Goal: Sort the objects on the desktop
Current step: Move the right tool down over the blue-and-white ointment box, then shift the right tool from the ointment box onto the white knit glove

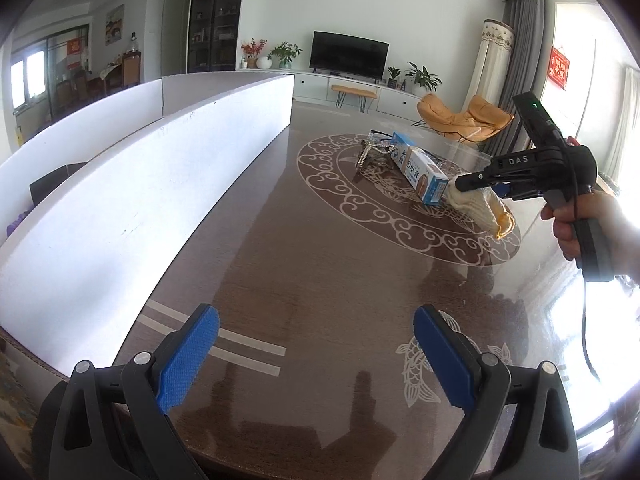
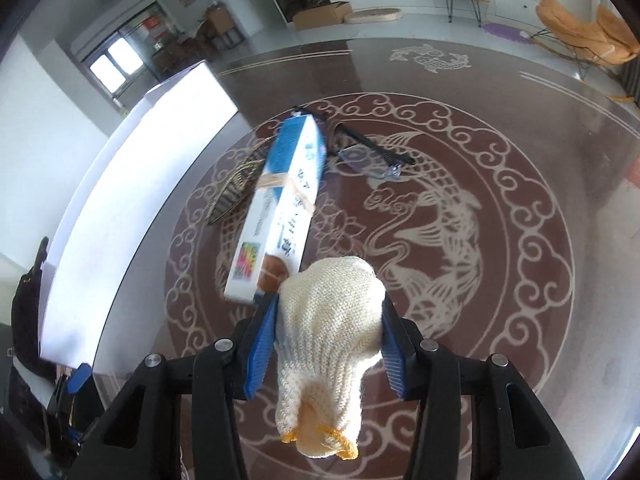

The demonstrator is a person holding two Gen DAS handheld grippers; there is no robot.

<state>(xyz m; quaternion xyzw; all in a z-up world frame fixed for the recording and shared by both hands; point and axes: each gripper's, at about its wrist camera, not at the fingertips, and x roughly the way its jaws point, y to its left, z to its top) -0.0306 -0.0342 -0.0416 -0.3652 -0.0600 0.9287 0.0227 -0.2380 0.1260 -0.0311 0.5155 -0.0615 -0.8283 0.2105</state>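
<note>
- My right fingers (image 2: 328, 346) pinch the knit glove (image 2: 330, 344) above the tabletop (image 2: 520, 320), its long axis along them, yellow cuff nearest me.
- My left fingers (image 1: 316, 360) are spread, empty.
- "DAS" is printed on my right tool.

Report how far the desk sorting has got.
Done: nothing visibly sorted; the white bin's inside is hidden.
In hand: the right gripper is shut on the knit glove; the left gripper is open and holds nothing.
Left: the long box, the glasses and a sparkly piece beside the box lie on the table.
</note>
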